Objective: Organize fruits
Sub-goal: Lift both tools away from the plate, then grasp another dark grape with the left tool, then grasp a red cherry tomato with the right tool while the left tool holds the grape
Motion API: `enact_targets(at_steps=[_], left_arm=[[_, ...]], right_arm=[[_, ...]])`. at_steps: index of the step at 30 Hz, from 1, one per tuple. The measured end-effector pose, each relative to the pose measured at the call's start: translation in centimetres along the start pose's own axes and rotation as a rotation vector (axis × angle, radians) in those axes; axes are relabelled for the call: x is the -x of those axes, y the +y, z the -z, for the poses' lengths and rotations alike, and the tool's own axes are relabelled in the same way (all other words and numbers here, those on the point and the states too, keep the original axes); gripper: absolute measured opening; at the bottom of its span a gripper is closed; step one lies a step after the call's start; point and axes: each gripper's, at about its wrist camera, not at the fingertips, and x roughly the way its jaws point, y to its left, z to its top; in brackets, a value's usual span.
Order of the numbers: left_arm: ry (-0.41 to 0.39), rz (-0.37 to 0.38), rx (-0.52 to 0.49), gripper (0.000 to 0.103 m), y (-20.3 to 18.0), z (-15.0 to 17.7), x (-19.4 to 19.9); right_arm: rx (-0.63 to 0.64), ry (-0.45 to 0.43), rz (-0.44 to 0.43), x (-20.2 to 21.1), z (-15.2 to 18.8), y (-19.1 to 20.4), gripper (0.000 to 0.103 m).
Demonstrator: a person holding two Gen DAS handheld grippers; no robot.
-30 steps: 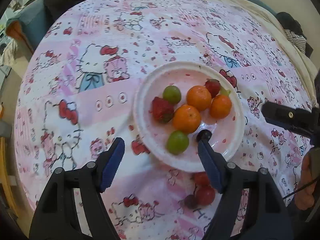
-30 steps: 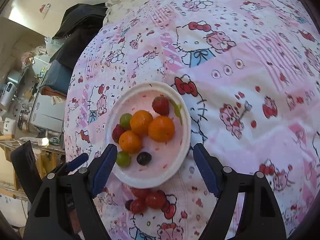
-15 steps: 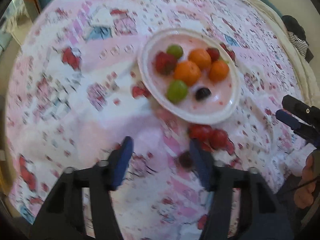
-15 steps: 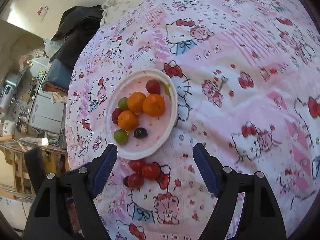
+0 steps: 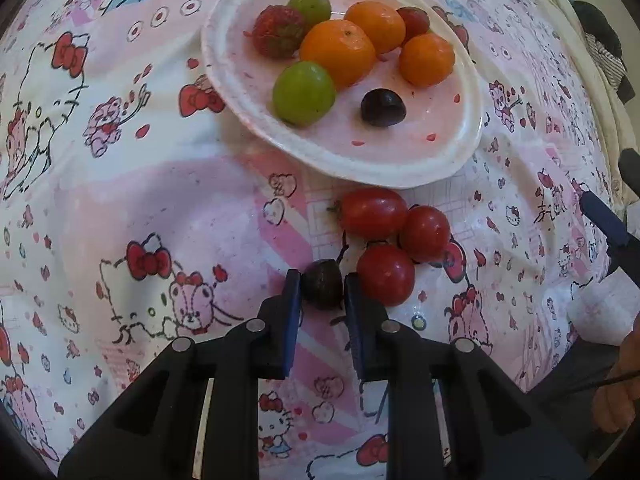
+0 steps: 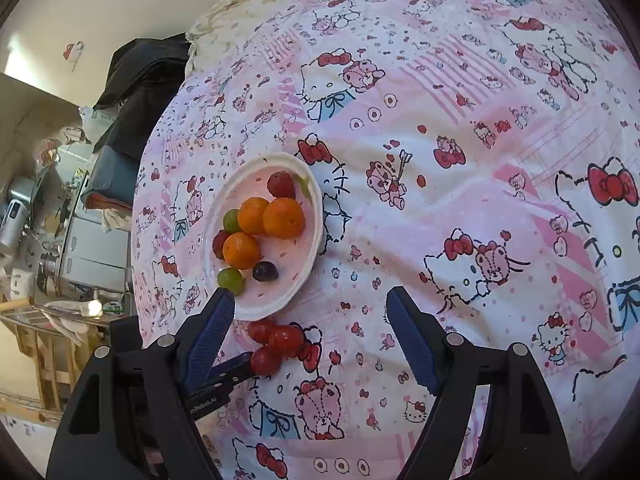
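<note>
Left wrist | left claw [image 5: 322,286] dropped from plate [image 5: 460,152], now clamps dark grape [image 5: 322,284] | right claw [image 6: 308,300] wide

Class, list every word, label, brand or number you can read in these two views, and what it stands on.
No text reads clearly.
White print on the left gripper, which grips a dark grape: too small to read.
Dark handwriting-like marks on the printed cloth: illegible.
</note>
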Motion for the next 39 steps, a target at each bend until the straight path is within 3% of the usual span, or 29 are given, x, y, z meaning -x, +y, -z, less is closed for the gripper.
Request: enact_targets(at_steps=[11,15,16,18,26,31,33,39], left_arm=[[-0.074,-0.024,-0.090,0.013,-1.6,1.0,1.5],[-0.123,-0.042,-0.112,0.013,-1.3,2.2,3.7],[-0.142,-0.051,-0.113,0.013,-1.2,2.6,4.4],[-0.161,-0.050,-0.094,0.013,-0.3,2.6,5.2],[-0.225,-0.077,-0.013,0.013,3.0,2.8,7.5],[-0.237,-0.080,0.015,0.013,4.4,2.8,7.8],[-0.240,-0.082,0.017,0.013,4.5,2.8,7.8],[-0.271,-0.092,0.001,0.013,4.1,2.8,8.4]], right_arm=[[0.078,0.055,0.022,-1.6,0.8,1.4,0.081],[0.119,0.143,0.040,-3.7,1.5,1.9,0.080],[0.118,0.171,0.029,-4.4,1.7,1.9,0.078],[0.125,0.246,-0.006,-6.2,2.3,2.4,0.061],[0.253,0.346,0.111,-11.0,3.7,4.3,0.055],[0.341,0.329,0.167,-12.1,4.1,5.3,0.053],[0.377,0.328,0.182,-12.3,4.4,5.6,0.034],[0.318,0.318,0.140,-11.2,4.0,4.6,0.033]])
